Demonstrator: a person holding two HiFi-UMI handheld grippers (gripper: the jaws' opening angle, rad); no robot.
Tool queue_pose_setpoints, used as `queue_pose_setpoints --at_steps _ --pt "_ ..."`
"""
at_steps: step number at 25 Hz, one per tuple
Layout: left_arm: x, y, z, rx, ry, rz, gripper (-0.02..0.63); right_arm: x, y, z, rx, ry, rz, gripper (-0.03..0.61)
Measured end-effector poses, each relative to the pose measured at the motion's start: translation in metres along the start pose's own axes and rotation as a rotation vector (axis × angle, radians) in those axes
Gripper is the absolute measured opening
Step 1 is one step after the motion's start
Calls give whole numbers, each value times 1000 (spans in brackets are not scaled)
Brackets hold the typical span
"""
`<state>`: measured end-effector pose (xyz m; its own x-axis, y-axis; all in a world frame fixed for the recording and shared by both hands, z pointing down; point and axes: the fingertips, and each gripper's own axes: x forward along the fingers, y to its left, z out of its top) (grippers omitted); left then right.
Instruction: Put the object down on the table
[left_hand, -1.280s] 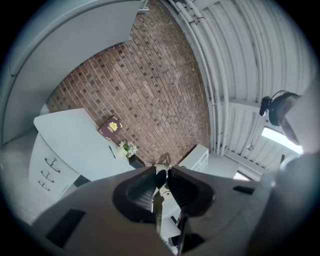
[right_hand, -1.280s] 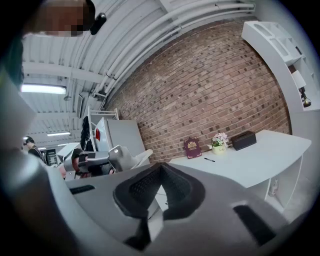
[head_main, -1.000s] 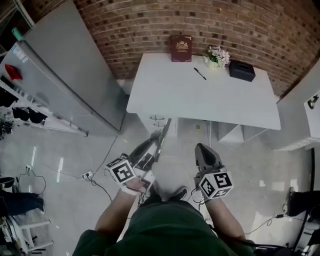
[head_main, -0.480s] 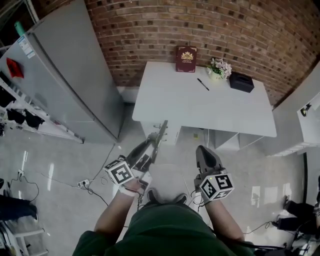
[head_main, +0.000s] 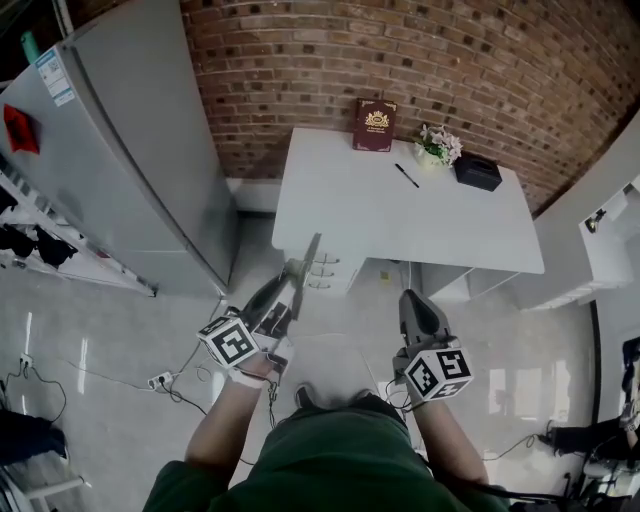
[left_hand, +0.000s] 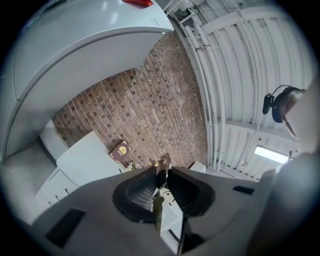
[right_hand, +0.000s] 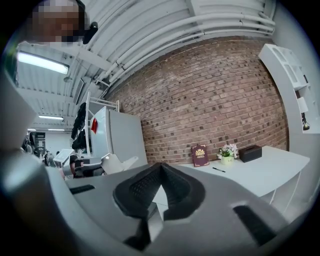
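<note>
My left gripper (head_main: 288, 288) is shut on a long, thin, flat grey object (head_main: 306, 262), which sticks out past the jaws toward the white table (head_main: 400, 215). In the left gripper view the object (left_hand: 162, 165) stands edge-on between the pads (left_hand: 142, 187), its tan tip above them. My right gripper (head_main: 411, 300) hangs beside it over the floor, jaws shut with nothing between them; its pads (right_hand: 145, 187) meet at the tip. Both grippers are short of the table's near edge. The table (right_hand: 265, 172) lies ahead to the right in the right gripper view.
A dark red book (head_main: 375, 125) leans on the brick wall at the table's back, with a flower pot (head_main: 436, 146), a black box (head_main: 477, 171) and a pen (head_main: 405, 176) nearby. A grey fridge (head_main: 130, 150) stands left, white cabinets (head_main: 600, 235) right. Cables (head_main: 165, 380) trail on the floor.
The table has drawn slightly nearer and shifted in view as the person steps forward. The left gripper has moved up and left, still holding the thin object. The right gripper stays shut.
</note>
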<state>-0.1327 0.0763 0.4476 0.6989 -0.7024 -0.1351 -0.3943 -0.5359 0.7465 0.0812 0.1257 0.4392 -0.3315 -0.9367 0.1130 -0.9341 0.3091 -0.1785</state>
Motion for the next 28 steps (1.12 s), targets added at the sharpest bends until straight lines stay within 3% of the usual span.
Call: queue_pose_setpoints --at_steps 9,16,28 --pt "-12 23 26 -14 -40 15 64 27 16 0 -14 26 18 2" --pt "-7 46 40 13 -68 63 64 75 18 -9 7 31 100 2" --pt "73 79 74 44 -130 158 63 172 -37 8 43 38 218 2"
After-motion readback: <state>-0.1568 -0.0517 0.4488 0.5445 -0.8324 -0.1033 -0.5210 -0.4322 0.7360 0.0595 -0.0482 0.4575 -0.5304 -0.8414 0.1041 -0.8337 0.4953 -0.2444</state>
